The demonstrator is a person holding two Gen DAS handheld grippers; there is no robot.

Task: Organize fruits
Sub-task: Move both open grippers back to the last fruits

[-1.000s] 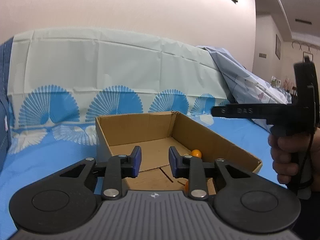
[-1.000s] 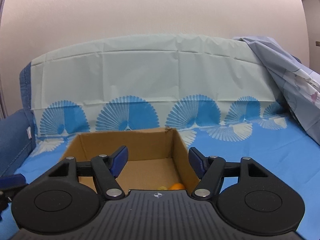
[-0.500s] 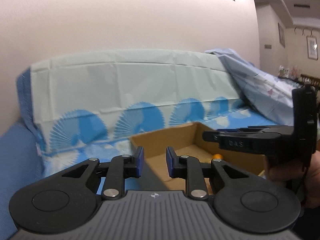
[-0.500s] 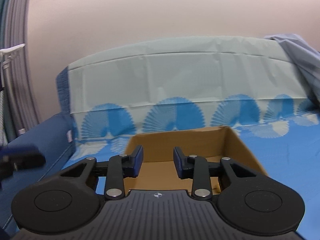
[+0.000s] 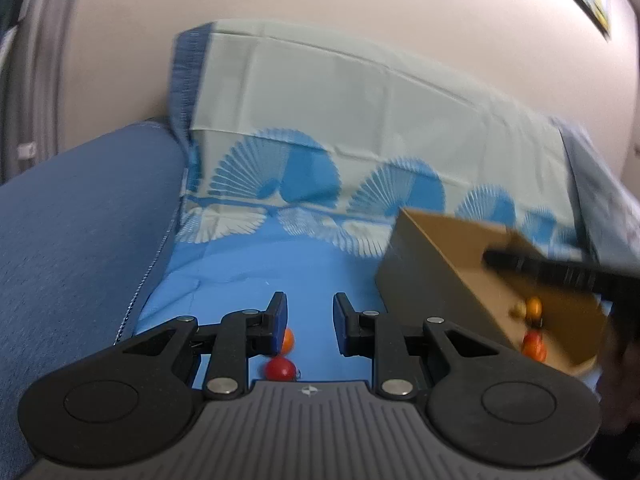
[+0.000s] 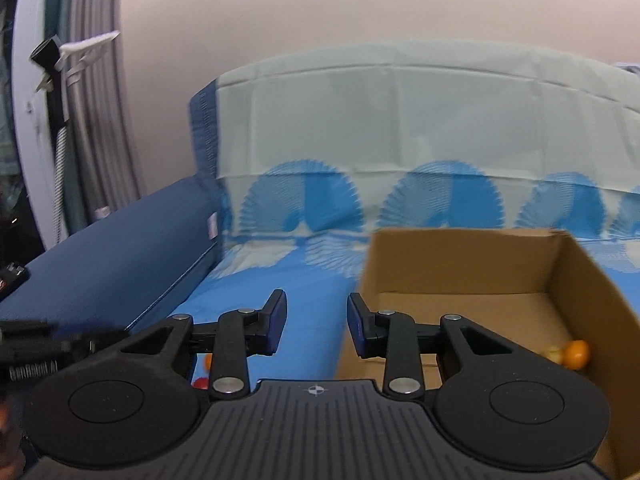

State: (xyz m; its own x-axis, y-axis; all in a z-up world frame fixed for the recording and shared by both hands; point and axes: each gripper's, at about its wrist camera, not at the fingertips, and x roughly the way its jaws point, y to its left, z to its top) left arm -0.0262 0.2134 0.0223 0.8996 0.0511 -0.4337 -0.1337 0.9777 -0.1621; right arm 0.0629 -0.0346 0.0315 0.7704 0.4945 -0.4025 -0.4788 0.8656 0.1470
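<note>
Your left gripper (image 5: 306, 322) and right gripper (image 6: 316, 324) both hold their jaws slightly spread, pinching nothing, beside the cardboard box (image 6: 460, 264).

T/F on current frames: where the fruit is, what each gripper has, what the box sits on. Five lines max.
1. The cardboard box holds an orange fruit. True.
2. The left gripper is clamped on a fruit. False: nothing sits between its narrowly parted fingers.
3. A red fruit and a second orange fruit lie on the blue sheet outside the box. True.
4. The right gripper carries the red fruit. False: its jaws stand apart with nothing between them.
5. The box stands on a wooden table. False: it rests on the blue patterned sheet.
</note>
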